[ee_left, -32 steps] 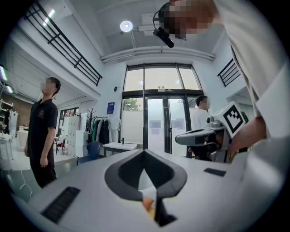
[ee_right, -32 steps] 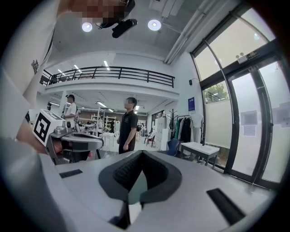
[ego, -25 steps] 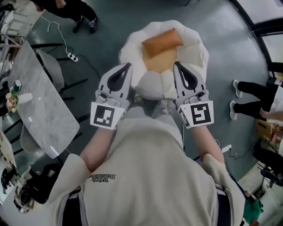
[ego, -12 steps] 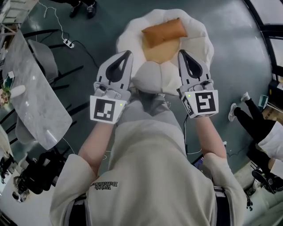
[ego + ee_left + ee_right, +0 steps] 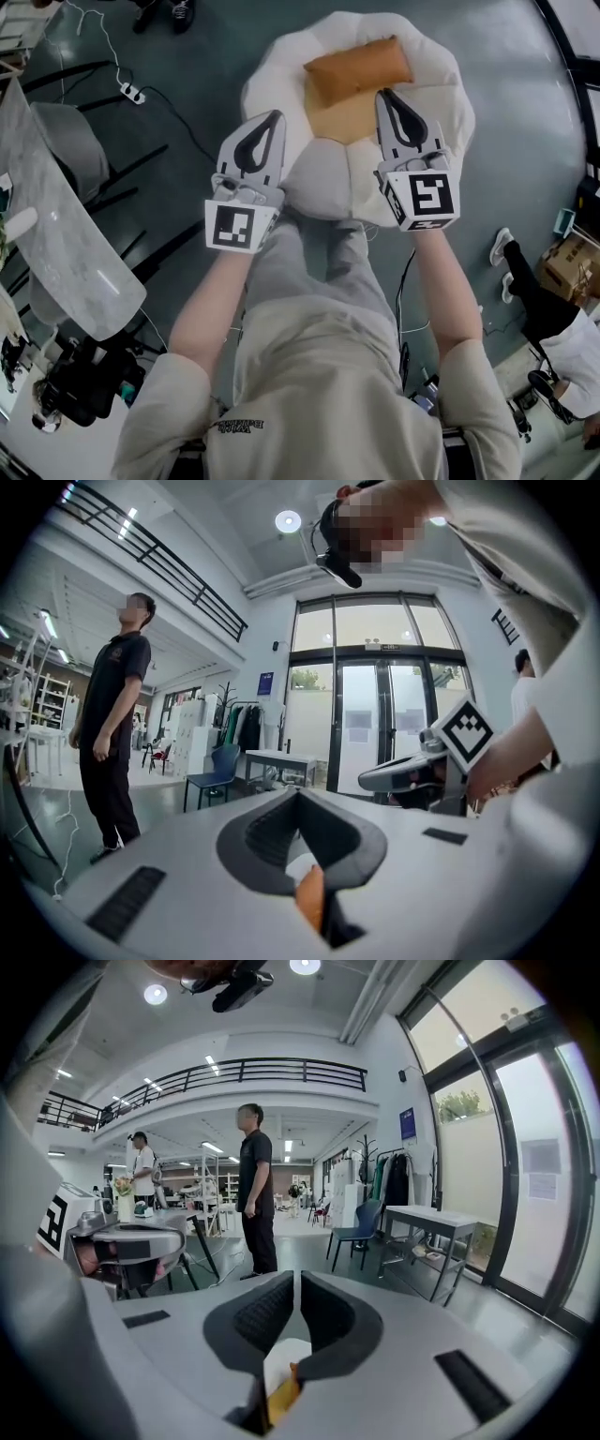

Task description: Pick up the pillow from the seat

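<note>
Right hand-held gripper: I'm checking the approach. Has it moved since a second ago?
Yes. The right hand-held gripper has advanced across the white seat. Its tips, earlier well short of the orange pillow, now line up with the pillow's near edge.

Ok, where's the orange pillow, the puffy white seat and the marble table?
orange pillow (image 5: 358, 67): head view, middle of its top face.
puffy white seat (image 5: 448, 105): head view, right rim cushion.
marble table (image 5: 66, 246): head view, bare tabletop.
</note>
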### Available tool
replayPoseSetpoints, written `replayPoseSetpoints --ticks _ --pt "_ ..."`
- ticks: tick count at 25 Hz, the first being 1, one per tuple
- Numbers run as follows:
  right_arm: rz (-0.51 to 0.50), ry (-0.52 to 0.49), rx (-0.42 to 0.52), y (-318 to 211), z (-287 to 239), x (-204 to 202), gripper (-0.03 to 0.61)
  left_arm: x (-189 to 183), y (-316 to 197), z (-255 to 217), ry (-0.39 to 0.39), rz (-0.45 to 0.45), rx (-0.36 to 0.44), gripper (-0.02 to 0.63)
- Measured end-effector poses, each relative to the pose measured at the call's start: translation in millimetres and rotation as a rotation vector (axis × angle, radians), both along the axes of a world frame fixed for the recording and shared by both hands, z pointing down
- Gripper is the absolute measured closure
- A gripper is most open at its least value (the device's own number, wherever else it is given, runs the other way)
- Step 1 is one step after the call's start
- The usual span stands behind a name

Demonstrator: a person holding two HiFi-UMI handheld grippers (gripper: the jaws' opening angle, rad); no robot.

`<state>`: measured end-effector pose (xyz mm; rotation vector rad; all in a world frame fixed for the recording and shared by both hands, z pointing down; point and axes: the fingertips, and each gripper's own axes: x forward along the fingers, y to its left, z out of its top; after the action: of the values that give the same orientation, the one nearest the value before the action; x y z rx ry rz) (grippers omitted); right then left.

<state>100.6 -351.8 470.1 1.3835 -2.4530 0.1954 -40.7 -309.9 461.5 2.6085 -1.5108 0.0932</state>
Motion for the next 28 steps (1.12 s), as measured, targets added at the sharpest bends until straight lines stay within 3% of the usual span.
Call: replayPoseSetpoints --ticks 2,4,9,21,28 --pt "0.002 0.006 -0.024 -16.9 33.5 0.4 0.561 5.0 -13.7 27.2 -0.004 0.004 0.002 0.604" --pt "0.015 0.009 -0.065 -32.5 71.7 2.7 0.439 12.2 -26.9 53.7 -0.004 0.014 0.008 0.604" --pt "0.034 0.053 -0.145 -60.5 179.3 2.5 0.351 16.2 -49.7 130.9 0.014 0.016 -0.023 0.604" --pt "0.036 0.169 -0.221 -96.0 406.7 8.0 0.261 21.0 -97.7 314.0 0.015 0.023 -0.061 0.604" --pt "0.077 0.207 -0.349 -107.3 509.6 34.0 0.219 42.8 -118.7 402.2 -0.030 0.035 -0.093 0.604"
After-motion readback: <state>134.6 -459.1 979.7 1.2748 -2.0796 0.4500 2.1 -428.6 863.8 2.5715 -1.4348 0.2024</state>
